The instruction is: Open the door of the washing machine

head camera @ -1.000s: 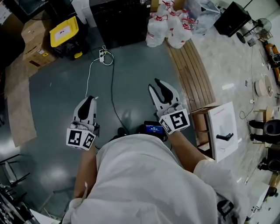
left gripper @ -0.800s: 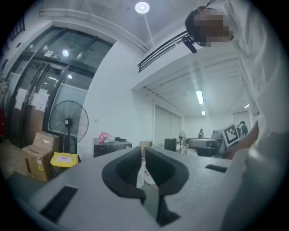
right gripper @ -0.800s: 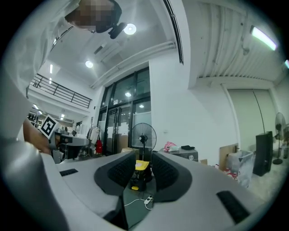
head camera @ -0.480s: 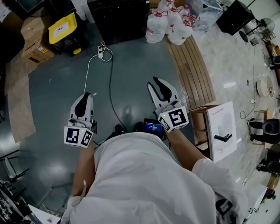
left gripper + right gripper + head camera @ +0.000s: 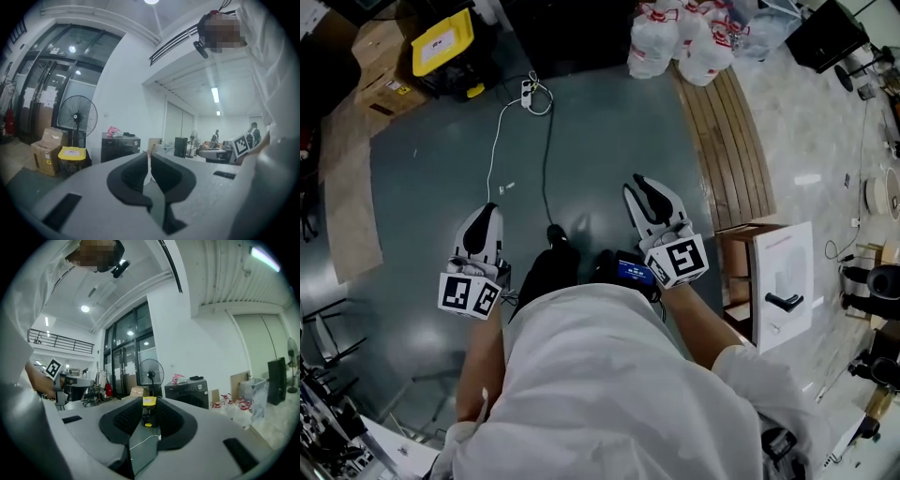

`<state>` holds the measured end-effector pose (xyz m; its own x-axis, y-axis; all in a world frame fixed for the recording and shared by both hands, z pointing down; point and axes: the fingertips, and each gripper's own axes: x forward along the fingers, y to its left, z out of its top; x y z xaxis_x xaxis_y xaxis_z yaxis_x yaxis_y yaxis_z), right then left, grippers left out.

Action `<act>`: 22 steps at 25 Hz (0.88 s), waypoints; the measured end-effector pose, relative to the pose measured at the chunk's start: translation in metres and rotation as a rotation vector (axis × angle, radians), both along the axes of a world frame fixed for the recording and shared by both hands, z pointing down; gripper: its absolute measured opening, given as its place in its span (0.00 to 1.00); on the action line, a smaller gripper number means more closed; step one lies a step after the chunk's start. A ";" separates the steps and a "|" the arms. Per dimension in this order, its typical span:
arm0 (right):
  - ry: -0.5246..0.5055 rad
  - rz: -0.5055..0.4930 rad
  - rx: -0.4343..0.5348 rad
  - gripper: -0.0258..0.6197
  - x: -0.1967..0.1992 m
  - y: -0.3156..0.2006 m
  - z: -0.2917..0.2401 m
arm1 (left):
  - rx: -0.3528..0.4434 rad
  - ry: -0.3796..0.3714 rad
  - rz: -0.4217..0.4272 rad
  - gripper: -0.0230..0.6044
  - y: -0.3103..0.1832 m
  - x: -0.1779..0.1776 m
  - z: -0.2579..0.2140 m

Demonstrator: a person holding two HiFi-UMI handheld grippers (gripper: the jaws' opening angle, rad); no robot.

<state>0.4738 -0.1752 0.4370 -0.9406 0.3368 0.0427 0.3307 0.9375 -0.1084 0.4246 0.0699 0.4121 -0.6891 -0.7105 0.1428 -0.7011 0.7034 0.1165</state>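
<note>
The washing machine (image 5: 567, 33) is a dark appliance at the far end of the grey floor. Its front with a round knob shows in the left gripper view (image 5: 120, 146) and in the right gripper view (image 5: 188, 392). Both grippers are held in the air well short of it. My left gripper (image 5: 487, 210) points toward it with its pads meeting at the tips (image 5: 149, 157) and nothing between them. My right gripper (image 5: 636, 186) has just been closing, and a narrow gap (image 5: 150, 405) still shows between its pads, with nothing in it.
A yellow-lidded box (image 5: 441, 45) and cardboard boxes (image 5: 380, 66) stand left of the machine. White bags (image 5: 680, 42) lie to its right. A power strip and cable (image 5: 532, 94) trail over the floor. A slatted wooden bench (image 5: 724, 141) and a white box (image 5: 783, 281) lie at the right. A standing fan (image 5: 150, 373) is behind.
Both grippers have sunk a little. The right gripper's jaws stand closer together than before. The person's dark leg has stepped forward between the grippers.
</note>
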 end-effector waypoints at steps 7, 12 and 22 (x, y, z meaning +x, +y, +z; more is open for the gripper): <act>0.029 -0.008 0.012 0.19 -0.057 0.006 0.008 | 0.009 -0.010 -0.010 0.07 0.009 -0.060 0.009; 0.013 -0.016 0.040 0.19 -0.125 0.027 -0.014 | 0.066 -0.033 -0.019 0.07 0.027 -0.127 -0.005; -0.020 -0.015 0.088 0.18 -0.254 0.073 -0.046 | 0.088 -0.047 -0.061 0.07 0.101 -0.246 -0.021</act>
<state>0.2202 -0.1024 0.3911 -0.9363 0.3470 0.0537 0.3465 0.9379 -0.0186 0.1781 0.1713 0.3913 -0.7357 -0.6757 0.0477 -0.6638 0.7332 0.1476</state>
